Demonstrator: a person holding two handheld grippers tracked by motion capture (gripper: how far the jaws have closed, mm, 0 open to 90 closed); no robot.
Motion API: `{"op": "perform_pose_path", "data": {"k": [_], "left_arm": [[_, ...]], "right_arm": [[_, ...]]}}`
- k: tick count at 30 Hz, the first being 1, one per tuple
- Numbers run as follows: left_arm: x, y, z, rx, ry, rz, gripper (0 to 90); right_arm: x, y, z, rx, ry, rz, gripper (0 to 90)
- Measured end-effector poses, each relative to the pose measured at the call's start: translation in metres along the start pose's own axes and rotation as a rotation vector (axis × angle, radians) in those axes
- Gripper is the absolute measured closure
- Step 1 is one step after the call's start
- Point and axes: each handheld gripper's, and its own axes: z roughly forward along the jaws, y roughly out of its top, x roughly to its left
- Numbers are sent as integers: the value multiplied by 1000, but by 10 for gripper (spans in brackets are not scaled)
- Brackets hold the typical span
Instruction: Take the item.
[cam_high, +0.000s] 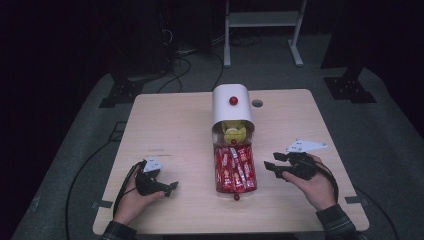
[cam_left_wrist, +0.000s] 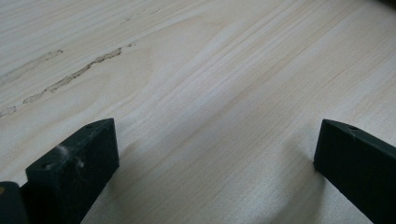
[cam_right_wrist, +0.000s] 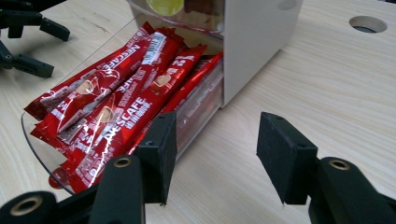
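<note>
Black right gripper (cam_right_wrist: 212, 156), jaws parted, beside glossy red Nescafé sachets (cam_right_wrist: 116, 107) in clear drawer (cam_right_wrist: 196, 109). Left gripper (cam_high: 170, 187), unclenched, rests on pale wood-grain table (cam_high: 170, 125).

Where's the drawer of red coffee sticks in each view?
High view: pulled-out clear drawer at table centre, in front of the white cabinet.
Left gripper view: bare tabletop between the open jaws; no drawer.
Right gripper view: drawer at left-centre, past the open jaws.
Shared landmark: the white cabinet.
</note>
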Motion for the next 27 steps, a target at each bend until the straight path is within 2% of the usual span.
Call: {"op": "perform_pose_path", "data": {"k": [27], "left_arm": [[0, 0, 0, 0, 0, 0, 0]], "right_arm": [[30, 16, 31, 30, 90, -41, 502]]}}
